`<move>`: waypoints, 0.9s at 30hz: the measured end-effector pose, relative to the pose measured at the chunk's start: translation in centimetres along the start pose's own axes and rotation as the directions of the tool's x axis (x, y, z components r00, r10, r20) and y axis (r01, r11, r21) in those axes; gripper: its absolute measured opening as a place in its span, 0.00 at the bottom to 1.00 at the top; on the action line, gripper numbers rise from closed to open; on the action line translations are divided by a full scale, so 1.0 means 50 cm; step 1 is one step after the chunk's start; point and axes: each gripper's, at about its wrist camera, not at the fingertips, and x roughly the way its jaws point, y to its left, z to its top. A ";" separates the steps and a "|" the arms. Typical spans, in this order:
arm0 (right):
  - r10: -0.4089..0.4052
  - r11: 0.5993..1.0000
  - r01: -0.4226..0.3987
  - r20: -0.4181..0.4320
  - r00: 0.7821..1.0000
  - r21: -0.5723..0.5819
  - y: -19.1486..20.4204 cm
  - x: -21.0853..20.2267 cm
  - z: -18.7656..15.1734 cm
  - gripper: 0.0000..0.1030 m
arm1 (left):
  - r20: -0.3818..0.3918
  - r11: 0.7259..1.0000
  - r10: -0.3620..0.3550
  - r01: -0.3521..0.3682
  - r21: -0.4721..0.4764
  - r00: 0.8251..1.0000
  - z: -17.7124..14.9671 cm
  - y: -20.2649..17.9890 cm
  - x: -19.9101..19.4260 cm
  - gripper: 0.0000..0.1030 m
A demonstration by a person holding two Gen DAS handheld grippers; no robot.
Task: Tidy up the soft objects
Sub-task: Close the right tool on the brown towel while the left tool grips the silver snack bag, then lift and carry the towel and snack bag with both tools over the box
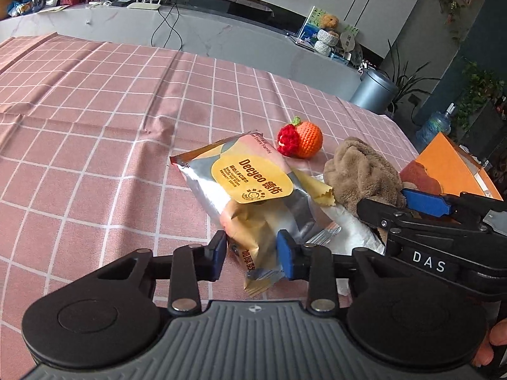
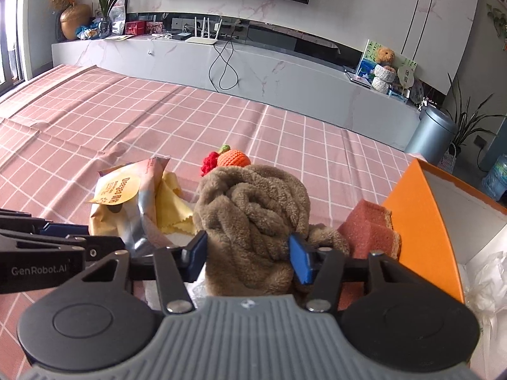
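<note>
Left claw [image 1: 253, 258] grips the foil-and-yellow wipes packet [image 1: 253, 190]; right claw [image 2: 248, 253] clenches the bunched brown fleece cloth [image 2: 253, 209], with 1 orange cardboard box [image 2: 421, 221] to its right.

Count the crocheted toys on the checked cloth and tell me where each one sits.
2. The red crocheted toy and the orange crocheted ball sit touching, red on the left, beyond the Deeyeo packet and the brown plush towel. More could be hidden behind the towel.

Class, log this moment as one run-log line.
left gripper: around wipes pack | right gripper: around brown plush cloth | orange box: open, right
</note>
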 end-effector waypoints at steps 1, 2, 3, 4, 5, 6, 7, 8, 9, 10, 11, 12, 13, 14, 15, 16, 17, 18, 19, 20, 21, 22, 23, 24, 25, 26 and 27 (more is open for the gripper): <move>-0.001 1.000 0.001 0.001 1.000 0.002 -0.001 -0.001 0.000 0.46 | 0.001 1.000 0.001 -0.001 -0.002 1.000 0.000 0.000 -0.002 0.28; -0.001 1.000 0.001 0.002 1.000 0.003 -0.002 -0.004 -0.001 0.42 | 0.003 1.000 0.003 -0.003 -0.004 1.000 0.000 0.001 -0.004 0.24; -0.001 1.000 0.001 0.004 1.000 0.004 -0.002 -0.006 -0.001 0.37 | 0.005 1.000 0.009 -0.009 0.000 1.000 0.001 0.000 -0.007 0.23; -0.003 1.000 0.003 0.007 1.000 0.003 -0.002 -0.009 -0.001 0.35 | 0.007 1.000 0.015 -0.016 0.006 1.000 0.002 -0.002 -0.009 0.22; -0.009 1.000 0.009 0.011 1.000 0.001 -0.002 -0.013 -0.001 0.27 | 0.012 1.000 0.020 -0.020 0.012 1.000 0.002 -0.003 -0.013 0.21; -0.015 1.000 0.015 0.018 1.000 0.001 -0.003 -0.017 -0.001 0.24 | 0.016 1.000 0.023 -0.023 0.018 1.000 0.001 -0.005 -0.018 0.21; -0.017 1.000 0.016 0.026 1.000 0.003 -0.004 -0.024 -0.001 0.22 | 0.019 0.999 0.024 -0.025 0.024 1.000 0.001 -0.006 -0.023 0.20; -0.016 1.000 0.016 0.034 0.999 0.004 -0.005 -0.030 -0.001 0.18 | 0.023 0.999 0.027 -0.028 0.029 0.999 -0.001 -0.008 -0.030 0.20; -0.016 1.000 0.016 0.045 0.999 0.002 -0.006 -0.039 -0.001 0.11 | 0.026 0.999 0.031 -0.032 0.034 0.999 -0.002 -0.010 -0.036 0.19; -0.018 1.000 0.018 0.058 0.998 -0.004 -0.004 -0.048 -0.001 0.09 | 0.029 0.998 0.040 -0.041 0.044 0.999 -0.004 -0.014 -0.044 0.19; -0.023 1.000 0.023 0.069 0.997 -0.008 -0.003 -0.058 -0.002 0.09 | 0.031 0.997 0.046 -0.048 0.054 0.998 -0.007 -0.017 -0.051 0.19; -0.015 1.000 0.016 0.075 0.997 -0.007 -0.003 -0.068 -0.003 0.09 | 0.033 0.997 0.048 -0.049 0.058 0.998 -0.010 -0.020 -0.059 0.19; -0.005 1.000 0.005 0.075 0.997 -0.001 -0.004 -0.076 -0.005 0.08 | 0.031 0.997 0.044 -0.046 0.056 0.999 -0.014 -0.019 -0.067 0.19; 0.001 1.000 -0.002 0.076 0.997 0.006 -0.005 -0.084 -0.009 0.08 | 0.026 0.998 0.039 -0.040 0.050 0.999 -0.019 -0.019 -0.075 0.19; 0.002 1.000 -0.003 0.082 0.997 0.008 -0.005 -0.094 -0.014 0.08 | 0.023 0.998 0.038 -0.039 0.046 0.999 -0.026 -0.018 -0.084 0.19; -0.001 1.000 0.000 0.090 0.996 0.008 -0.004 -0.104 -0.020 0.07 | 0.024 0.998 0.040 -0.042 0.047 0.999 -0.031 -0.019 -0.092 0.18; -0.008 1.000 0.007 0.103 0.995 0.008 -0.002 -0.115 -0.026 0.07 | 0.027 0.998 0.046 -0.047 0.051 0.999 -0.037 -0.020 -0.100 0.18; -0.015 1.000 0.014 0.113 0.993 0.008 -0.002 -0.126 -0.031 0.07 | 0.030 0.997 0.052 -0.054 0.055 0.998 -0.041 -0.020 -0.109 0.18; -0.018 1.000 0.017 0.120 0.993 0.010 -0.003 -0.135 -0.036 0.07 | 0.035 0.997 0.057 -0.059 0.058 0.998 -0.046 -0.020 -0.119 0.17; -0.016 1.000 0.014 0.125 0.992 0.015 -0.005 -0.144 -0.039 0.07 | 0.038 0.996 0.063 -0.065 0.062 0.997 -0.050 -0.021 -0.129 0.16; -0.012 1.000 0.008 0.130 0.991 0.025 -0.007 -0.156 -0.044 0.07 | 0.041 0.995 0.070 -0.072 0.066 0.997 -0.054 -0.021 -0.138 0.16; -0.009 1.000 0.005 0.135 0.991 0.030 -0.010 -0.168 -0.049 0.06 | 0.045 0.995 0.075 -0.078 0.067 0.996 -0.057 -0.020 -0.148 0.16; -0.006 0.999 0.001 0.142 0.990 0.033 -0.013 -0.180 -0.053 0.06 | 0.048 0.994 0.077 -0.080 0.071 0.996 -0.060 -0.020 -0.157 0.16; 0.000 0.999 -0.005 0.148 0.989 0.036 -0.015 -0.193 -0.059 0.06 | 0.047 0.994 0.075 -0.079 0.075 0.996 -0.065 -0.022 -0.167 0.16; 0.004 0.999 -0.010 0.153 0.988 0.036 -0.015 -0.205 -0.065 0.06 | 0.047 0.994 0.073 -0.077 0.077 0.996 -0.070 -0.023 -0.175 0.16; 0.012 0.999 -0.017 0.157 0.988 0.033 -0.013 -0.218 -0.073 0.06 | 0.046 0.994 0.068 -0.072 0.081 0.997 -0.077 -0.026 -0.185 0.16; 0.019 0.999 -0.024 0.158 0.987 0.028 -0.011 -0.229 -0.082 0.06 | 0.041 0.994 0.061 -0.064 0.085 0.997 -0.085 -0.030 -0.192 0.16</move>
